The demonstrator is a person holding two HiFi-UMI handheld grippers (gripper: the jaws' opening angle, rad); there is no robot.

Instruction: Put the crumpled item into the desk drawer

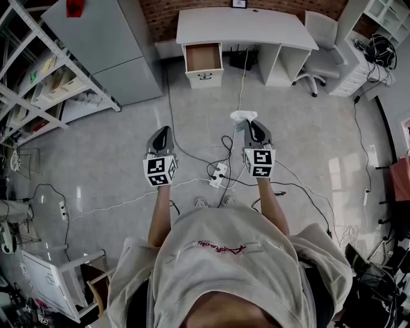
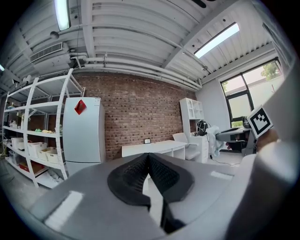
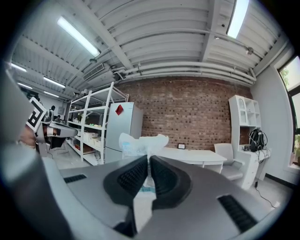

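A crumpled white piece of plastic wrap (image 3: 140, 144) sticks out past the tips of my right gripper (image 3: 148, 160), which is shut on it; in the head view the crumpled item (image 1: 242, 116) shows just ahead of the right gripper (image 1: 252, 125). My left gripper (image 1: 163, 132) is held level beside it, shut and holding nothing (image 2: 148, 155). The white desk (image 1: 243, 27) stands far ahead by the brick wall, and its drawer (image 1: 203, 57) at the left end is pulled out, its wooden inside showing.
A white office chair (image 1: 317, 48) stands at the desk's right. Metal shelving (image 1: 38, 77) and a grey cabinet (image 1: 106, 45) line the left. Cables and a power strip (image 1: 219, 173) lie on the tiled floor between me and the desk. White cubby shelves (image 1: 378, 19) are at right.
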